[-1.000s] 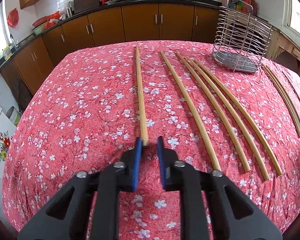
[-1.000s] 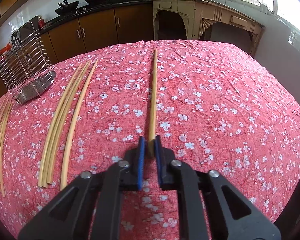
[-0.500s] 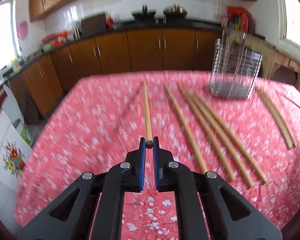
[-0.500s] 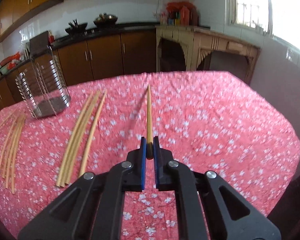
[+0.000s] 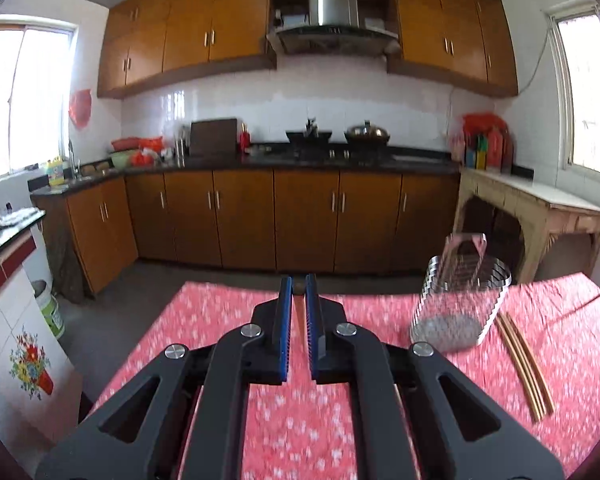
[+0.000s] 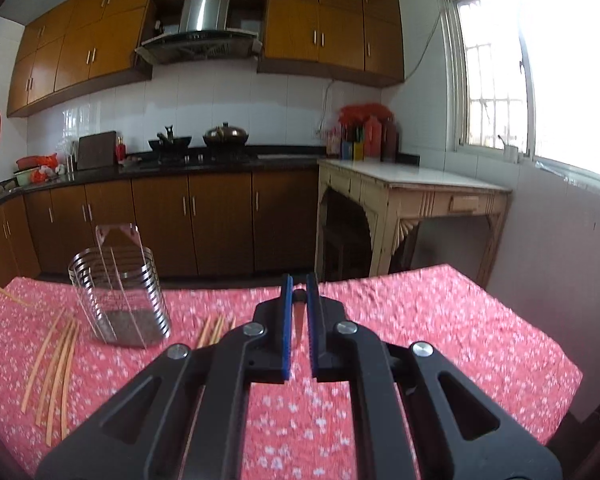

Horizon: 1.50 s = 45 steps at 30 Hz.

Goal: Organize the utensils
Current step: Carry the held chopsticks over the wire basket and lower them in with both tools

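My left gripper [image 5: 299, 280] is shut on the end of a bamboo chopstick [image 5: 299, 289]; only its butt shows between the blue pads. My right gripper [image 6: 299, 280] is shut on another chopstick [image 6: 298, 322], whose shaft drops away below the pads. Both grippers are held above the table, pointing nearly level at the kitchen cabinets. The wire utensil holder [image 5: 460, 304] [image 6: 120, 300] stands upright on the red floral tablecloth [image 5: 228, 320] [image 6: 420, 328]. Loose chopsticks [image 5: 524, 368] [image 6: 56, 360] lie beside it, and a few more [image 6: 216, 328] lie closer to my right gripper.
A thin stick [image 5: 592, 300] slants up at the table's far right edge in the left wrist view, and one [image 6: 4, 292] at the far left in the right wrist view. A beige side table [image 6: 412, 196] stands beyond the table, and brown cabinets [image 5: 300, 216] line the back wall.
Both grippers have risen from the tablecloth and tilted up toward level, each lifting its chopstick off the cloth. The left jaws closed fully onto their chopstick's end.
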Each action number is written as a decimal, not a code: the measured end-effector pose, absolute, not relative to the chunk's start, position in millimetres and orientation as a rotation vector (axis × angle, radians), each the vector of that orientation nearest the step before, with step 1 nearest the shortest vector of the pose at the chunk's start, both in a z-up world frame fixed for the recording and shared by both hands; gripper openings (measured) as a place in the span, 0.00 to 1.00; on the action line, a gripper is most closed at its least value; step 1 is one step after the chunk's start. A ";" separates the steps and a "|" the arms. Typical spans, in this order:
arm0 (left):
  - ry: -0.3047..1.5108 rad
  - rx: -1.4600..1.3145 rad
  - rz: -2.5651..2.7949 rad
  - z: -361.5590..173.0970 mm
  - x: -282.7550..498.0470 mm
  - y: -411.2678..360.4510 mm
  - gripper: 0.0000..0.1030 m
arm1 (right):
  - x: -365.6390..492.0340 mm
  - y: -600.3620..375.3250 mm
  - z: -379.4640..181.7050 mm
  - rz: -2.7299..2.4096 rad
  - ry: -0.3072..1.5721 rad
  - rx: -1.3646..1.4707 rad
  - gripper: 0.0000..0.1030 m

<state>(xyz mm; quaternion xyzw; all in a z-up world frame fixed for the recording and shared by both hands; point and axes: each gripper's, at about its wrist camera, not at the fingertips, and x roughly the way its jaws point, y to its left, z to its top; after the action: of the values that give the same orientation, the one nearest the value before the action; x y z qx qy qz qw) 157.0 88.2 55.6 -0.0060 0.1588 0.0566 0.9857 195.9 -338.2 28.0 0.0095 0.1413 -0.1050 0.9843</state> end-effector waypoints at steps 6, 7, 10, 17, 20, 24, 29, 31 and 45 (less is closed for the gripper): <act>0.282 -0.030 0.139 76.9 173.8 92.0 0.07 | 214.3 -345.0 53.1 -0.189 0.265 0.059 0.07; 0.277 -0.034 0.140 80.0 175.1 92.2 0.07 | 216.5 -345.8 57.6 -0.182 0.264 0.066 0.07; 0.262 -0.034 0.138 87.1 173.4 90.6 0.07 | 219.5 -343.4 69.3 -0.167 0.258 0.068 0.07; 0.245 -0.033 0.112 101.1 170.7 81.5 0.07 | 223.0 -332.1 95.5 -0.103 0.246 0.077 0.07; 0.228 -0.032 0.093 112.4 170.6 76.0 0.07 | 222.9 -322.9 111.1 -0.063 0.232 0.078 0.07; 0.204 -0.043 0.056 132.1 173.8 67.9 0.07 | 223.1 -308.0 139.9 0.004 0.205 0.089 0.07; 0.151 -0.073 -0.006 167.9 183.4 48.4 0.07 | 225.6 -283.3 178.6 0.082 0.154 0.088 0.07; 0.122 -0.084 -0.029 183.4 189.1 38.2 0.07 | 228.9 -271.8 190.0 0.103 0.136 0.075 0.07; 0.099 -0.149 -0.061 180.9 259.8 -17.3 0.07 | 301.6 -221.9 183.6 0.232 0.263 0.075 0.07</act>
<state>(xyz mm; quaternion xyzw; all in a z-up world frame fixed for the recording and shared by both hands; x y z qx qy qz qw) 259.8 -17.3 180.9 -0.0742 0.0494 -0.0305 0.9956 301.6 -221.9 183.6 0.0374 0.1308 0.1155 0.9839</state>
